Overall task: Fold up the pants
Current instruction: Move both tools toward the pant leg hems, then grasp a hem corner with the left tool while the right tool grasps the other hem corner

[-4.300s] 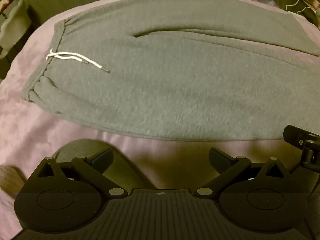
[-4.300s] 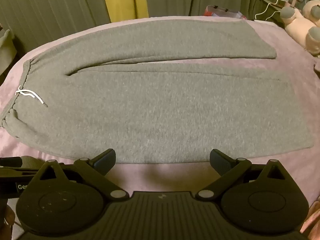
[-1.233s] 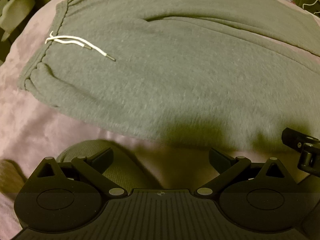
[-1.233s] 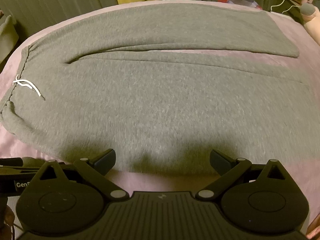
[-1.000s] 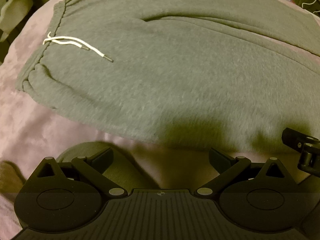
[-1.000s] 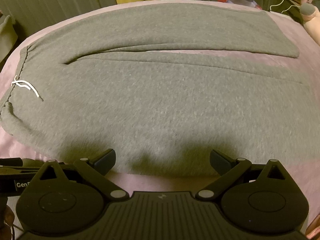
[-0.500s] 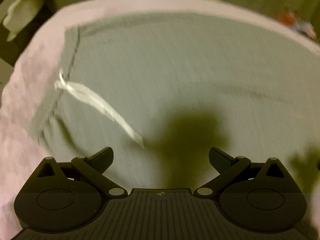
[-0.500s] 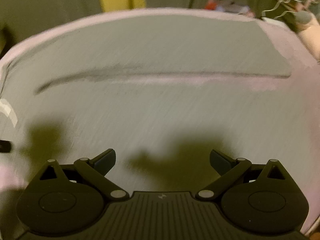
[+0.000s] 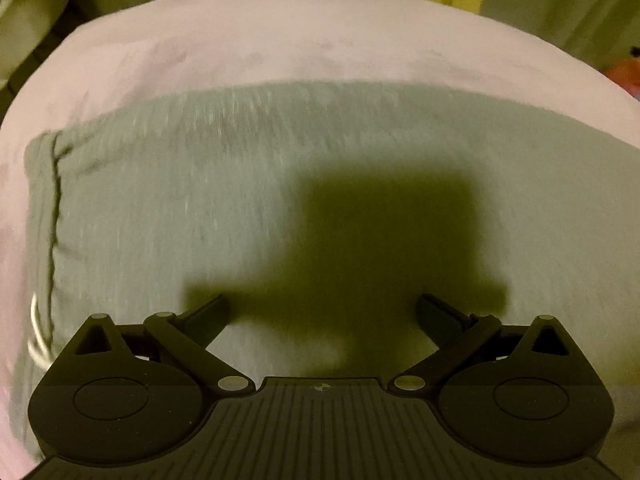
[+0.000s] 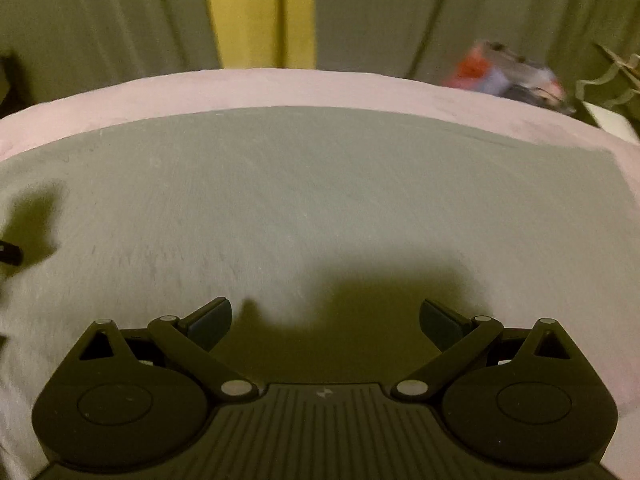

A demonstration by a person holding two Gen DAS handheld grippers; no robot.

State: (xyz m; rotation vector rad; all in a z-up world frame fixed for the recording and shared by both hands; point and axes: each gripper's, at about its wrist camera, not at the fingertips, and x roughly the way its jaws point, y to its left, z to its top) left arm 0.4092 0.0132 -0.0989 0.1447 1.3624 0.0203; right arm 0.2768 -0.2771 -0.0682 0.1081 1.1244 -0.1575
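Grey sweatpants [image 9: 200, 208] lie flat on a pink bed cover [image 9: 280, 40]. In the left wrist view I see the waistband end, its far edge and seam at left, and a bit of white drawstring [image 9: 36, 336] at the lower left. My left gripper [image 9: 322, 312] is open and empty, low over the fabric. In the right wrist view the far pant leg [image 10: 320, 184] fills the middle, its cuff end at right. My right gripper [image 10: 326, 316] is open and empty above it. Both views are motion-blurred.
Green curtains [image 10: 100, 20] with a yellow strip [image 10: 260, 12] hang behind the bed. A red and blue cluttered object [image 10: 504, 72] sits at the far right edge. The tip of the other gripper [image 10: 10, 254] shows at the left edge of the right wrist view.
Both grippers have moved forward across the pants, from the near edge toward the far side. The near leg and the crotch gap have dropped out of view. Both stay open.
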